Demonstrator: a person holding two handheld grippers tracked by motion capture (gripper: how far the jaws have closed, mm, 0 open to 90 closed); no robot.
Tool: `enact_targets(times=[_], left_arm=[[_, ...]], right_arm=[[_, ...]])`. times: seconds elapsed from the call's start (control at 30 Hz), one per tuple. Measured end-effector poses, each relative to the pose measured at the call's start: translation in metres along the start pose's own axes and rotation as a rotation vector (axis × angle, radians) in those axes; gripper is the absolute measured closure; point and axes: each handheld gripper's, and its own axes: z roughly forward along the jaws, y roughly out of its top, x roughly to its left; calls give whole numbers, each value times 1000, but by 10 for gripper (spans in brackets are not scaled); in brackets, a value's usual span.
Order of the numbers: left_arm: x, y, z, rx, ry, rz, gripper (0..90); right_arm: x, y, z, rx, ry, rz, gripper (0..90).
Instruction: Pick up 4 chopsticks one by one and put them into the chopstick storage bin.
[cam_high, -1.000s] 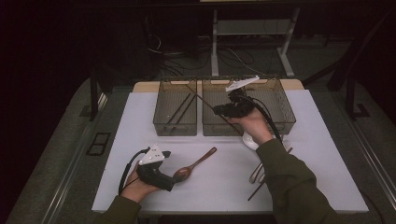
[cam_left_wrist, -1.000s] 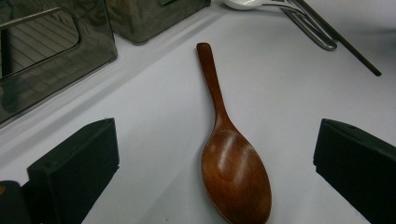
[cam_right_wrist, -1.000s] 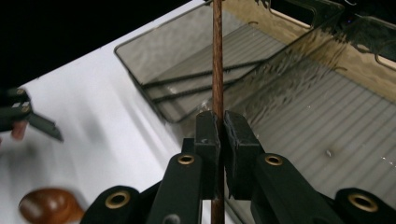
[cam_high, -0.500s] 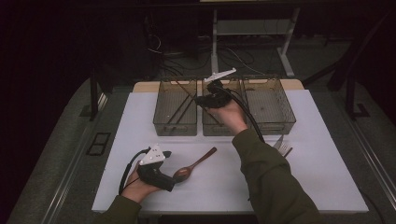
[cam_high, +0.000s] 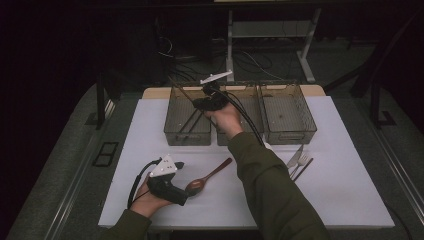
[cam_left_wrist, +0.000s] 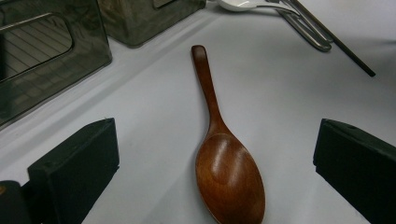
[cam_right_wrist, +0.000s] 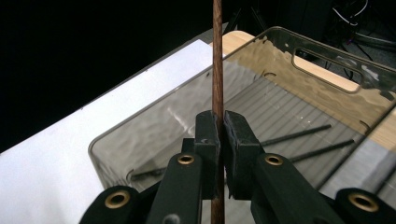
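My right gripper (cam_high: 199, 103) hovers over the left smoky bin (cam_high: 186, 137) at the back of the table. In the right gripper view its jaws (cam_right_wrist: 220, 122) are shut on a thin brown chopstick (cam_right_wrist: 217, 56) that stands upright between them. Two dark chopsticks (cam_right_wrist: 299, 135) lie on the ribbed floor of that bin. Near the front edge, my left gripper (cam_high: 183, 191) rests on the white mat. Its jaws (cam_left_wrist: 215, 154) stand wide open on either side of a brown wooden spoon (cam_left_wrist: 225, 168), apart from it. The spoon (cam_high: 209, 176) lies flat with its handle pointing away.
Two more smoky bins, a middle one (cam_high: 240, 136) and a right one (cam_high: 290, 134), stand in a row with the left bin. A fork, a knife and a dark chopstick (cam_high: 298, 161) lie on the mat at the right. A white spoon (cam_left_wrist: 238, 4) lies near them.
My right hand has carried the chopstick leftward from above the middle bin to above the left bin. The left gripper and the wooden spoon have stayed put.
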Motion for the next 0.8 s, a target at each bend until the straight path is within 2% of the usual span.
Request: enact_targets(times=[0.43, 0.57, 0.8], left_arm=[[-1, 1, 1, 7, -8, 17, 0], [-2, 1, 1, 7, -14, 16, 0], [-3, 2, 2, 9, -17, 17, 0]], right_arm=[[10, 12, 28, -18, 12, -4, 840], [9, 9, 36, -11, 14, 5, 839], [8, -6, 51, 44, 4, -6, 835]])
